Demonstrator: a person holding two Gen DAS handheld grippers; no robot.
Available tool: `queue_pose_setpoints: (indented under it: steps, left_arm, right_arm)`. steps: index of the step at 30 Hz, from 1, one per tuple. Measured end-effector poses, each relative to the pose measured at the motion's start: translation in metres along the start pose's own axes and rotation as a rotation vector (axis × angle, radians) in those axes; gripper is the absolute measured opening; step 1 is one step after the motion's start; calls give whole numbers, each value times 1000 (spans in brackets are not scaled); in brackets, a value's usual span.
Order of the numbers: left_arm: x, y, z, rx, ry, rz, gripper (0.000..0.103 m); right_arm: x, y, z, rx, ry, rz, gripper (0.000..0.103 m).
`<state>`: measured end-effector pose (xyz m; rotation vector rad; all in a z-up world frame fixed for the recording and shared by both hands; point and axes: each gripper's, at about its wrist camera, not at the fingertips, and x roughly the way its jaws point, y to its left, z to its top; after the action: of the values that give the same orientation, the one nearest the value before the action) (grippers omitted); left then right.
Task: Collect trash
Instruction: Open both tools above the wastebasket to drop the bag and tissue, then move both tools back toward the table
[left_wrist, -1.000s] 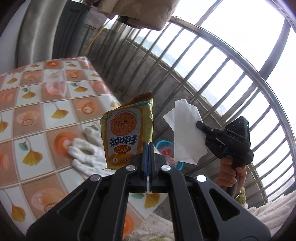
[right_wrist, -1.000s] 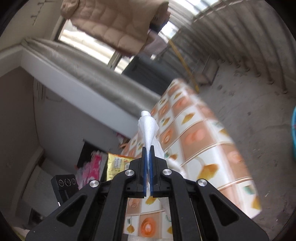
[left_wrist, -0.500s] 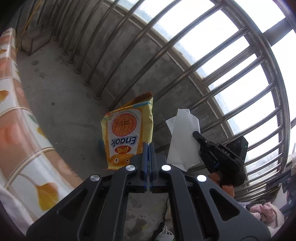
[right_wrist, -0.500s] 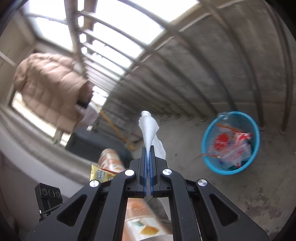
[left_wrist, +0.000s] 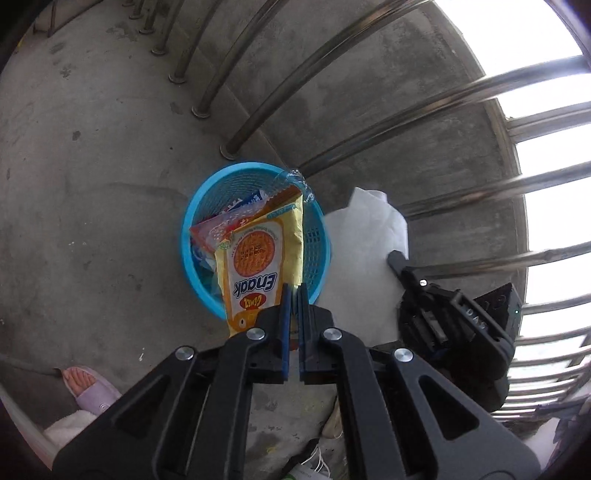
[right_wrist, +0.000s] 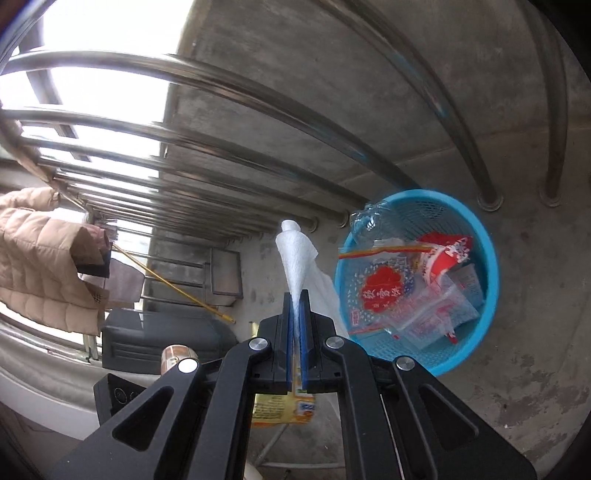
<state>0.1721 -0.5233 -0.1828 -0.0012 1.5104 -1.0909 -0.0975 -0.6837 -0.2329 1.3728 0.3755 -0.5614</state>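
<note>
While both claws hang over the concrete balcony floor (left_wrist: 92, 184) beside the steel railing (left_wrist: 369, 122), the blue mesh basket (left_wrist: 188, 229) sits below, part-filled with wrappers. Yellow Enaak snack packet (left_wrist: 258, 258): above the basket, lower corner between the left gripper (left_wrist: 292, 295) pads; jaws have just been opening, narrow gap showing. Right gripper (right_wrist: 295, 299): clamped on the white tissue (right_wrist: 295, 258), just beside the basket rim.

Wrappers (right_wrist: 406, 291) in basket (right_wrist: 493, 266) (railing (right_wrist: 258, 107) behind).

Steel railing bars (left_wrist: 369, 122) along a concrete wall; puffy beige jacket (right_wrist: 40, 258) hanging — lilac slipper (left_wrist: 94, 393) below
</note>
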Motion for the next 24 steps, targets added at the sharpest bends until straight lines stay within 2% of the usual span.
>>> queue_pose_setpoints:
  steps: [1,2,3,4,7,10,13,15,17,19,21,24]
  left_arm:
    - [10,3,3,-5,14,3,16]
    - [21,6,6,-20,37,23,41]
    - [30,10,9,-48,51,44,54]
    - [34,16,10,-80,61,54,54]
    - [38,28,11,-140,91,75,56]
    - [24,31,9,-124,60,82,58]
    - [1,34,6,-132,9,73,59]
    - [-17,32,6,-130,-19,71,63]
    - [-35,28,4,-103,-54,113,63]
    - [-61,24,-2,-68,-73,165,63]
    - [-90,22,-11,-41,-110,180,63]
    - [-143,25,-31,-18,-193,195,64]
  right_arm:
    - [10,-8,3,4,8,-30,5]
    - [19,-12,4,8,24,-46,16]
    - [32,-24,6,21,55,-97,38]
    - [37,-32,6,36,60,-140,44]
    - [40,-48,4,49,61,-207,44]
    - [32,-57,3,45,22,-255,52]
    - [17,-59,1,28,-18,-275,53]
    - [7,-55,-2,13,-34,-273,53]
    - [-3,-49,-6,-8,-48,-274,54]
    - [-17,-37,-12,-42,-66,-273,60]
    - [-32,-22,-19,-83,-91,-277,70]
    - [-41,1,-29,-138,-93,-280,71]
